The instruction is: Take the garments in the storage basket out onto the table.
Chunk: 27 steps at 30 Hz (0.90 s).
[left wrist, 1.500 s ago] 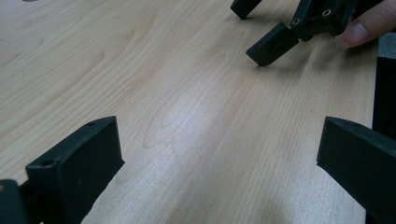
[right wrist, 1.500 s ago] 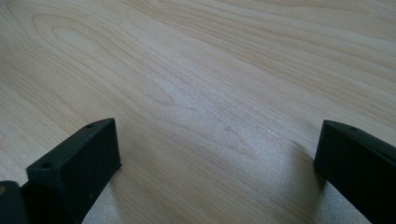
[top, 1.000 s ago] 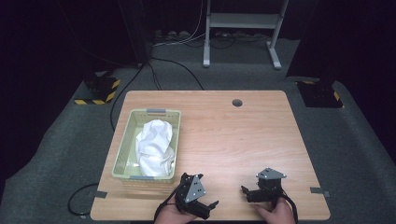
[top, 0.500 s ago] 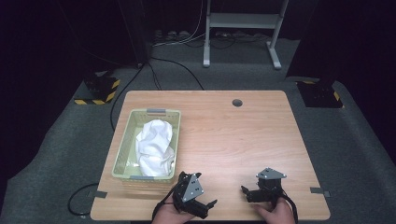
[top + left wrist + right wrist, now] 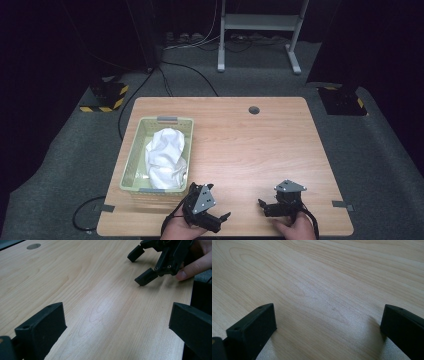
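White cloth (image 5: 165, 155) bundled inside pale green basket (image 5: 131, 159), on the table's left half, just beyond and left of left gripper (image 5: 216, 205). Left gripper: jaws wide apart, empty, low over bare wood near the front edge. Right gripper (image 5: 263, 206): jaws likewise spread, nothing between them, well apart from the basket. Light wooden table (image 5: 250, 145) with a round cable hole (image 5: 254, 109) at the far edge. Grey carpet (image 5: 75, 150) around, dark room, white metal stand (image 5: 260, 22) behind.

A white cloth (image 5: 165, 156) lies crumpled in a pale green basket (image 5: 131, 160) at the table's left side.
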{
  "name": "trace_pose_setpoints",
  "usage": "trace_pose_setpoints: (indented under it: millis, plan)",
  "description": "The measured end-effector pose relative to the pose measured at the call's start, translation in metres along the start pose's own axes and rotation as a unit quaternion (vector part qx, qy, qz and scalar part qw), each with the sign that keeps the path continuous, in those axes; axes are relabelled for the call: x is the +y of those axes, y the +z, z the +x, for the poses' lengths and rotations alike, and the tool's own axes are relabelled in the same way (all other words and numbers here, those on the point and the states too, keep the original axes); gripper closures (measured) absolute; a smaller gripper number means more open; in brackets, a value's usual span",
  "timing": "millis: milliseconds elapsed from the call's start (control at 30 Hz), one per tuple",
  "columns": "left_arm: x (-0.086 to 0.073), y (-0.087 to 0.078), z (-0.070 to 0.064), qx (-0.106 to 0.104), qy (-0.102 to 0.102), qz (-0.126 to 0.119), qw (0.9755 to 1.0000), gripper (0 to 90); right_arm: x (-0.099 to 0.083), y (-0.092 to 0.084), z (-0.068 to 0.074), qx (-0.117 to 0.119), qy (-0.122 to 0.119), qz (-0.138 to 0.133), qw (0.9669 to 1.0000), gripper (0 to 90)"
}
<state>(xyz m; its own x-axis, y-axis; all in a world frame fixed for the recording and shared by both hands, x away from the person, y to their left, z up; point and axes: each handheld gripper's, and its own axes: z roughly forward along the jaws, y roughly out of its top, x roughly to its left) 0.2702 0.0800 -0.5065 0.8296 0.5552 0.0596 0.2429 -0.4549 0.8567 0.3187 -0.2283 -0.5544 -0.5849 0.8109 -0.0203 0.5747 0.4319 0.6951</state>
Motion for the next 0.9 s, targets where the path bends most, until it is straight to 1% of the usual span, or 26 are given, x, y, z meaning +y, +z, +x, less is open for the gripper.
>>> trace_pose_setpoints:
  millis: [200,400,633,733,900]
  plan:
    - [0.005,0.0,0.0,-0.011,0.0,-0.004,0.9999,1.1,0.0,0.0,0.0,0.0,0.0,0.0,1.0,0.0]
    - [0.009,0.006,0.002,-0.019,-0.003,-0.003,0.9998,1.1,0.0,0.0,0.0,0.0,0.0,0.0,1.0,0.0]
    - [0.016,0.013,0.005,-0.032,0.002,-0.004,0.9995,1.1,0.0,0.0,0.0,0.0,0.0,0.0,1.0,0.0]
    - [0.017,0.016,0.005,-0.035,0.0,-0.002,0.9994,1.1,0.0,0.0,0.0,0.0,0.0,0.0,1.0,0.0]
    - [0.018,0.018,0.004,-0.04,0.003,-0.001,0.9992,1.1,0.0,0.0,0.0,0.0,0.0,0.0,1.0,0.0]
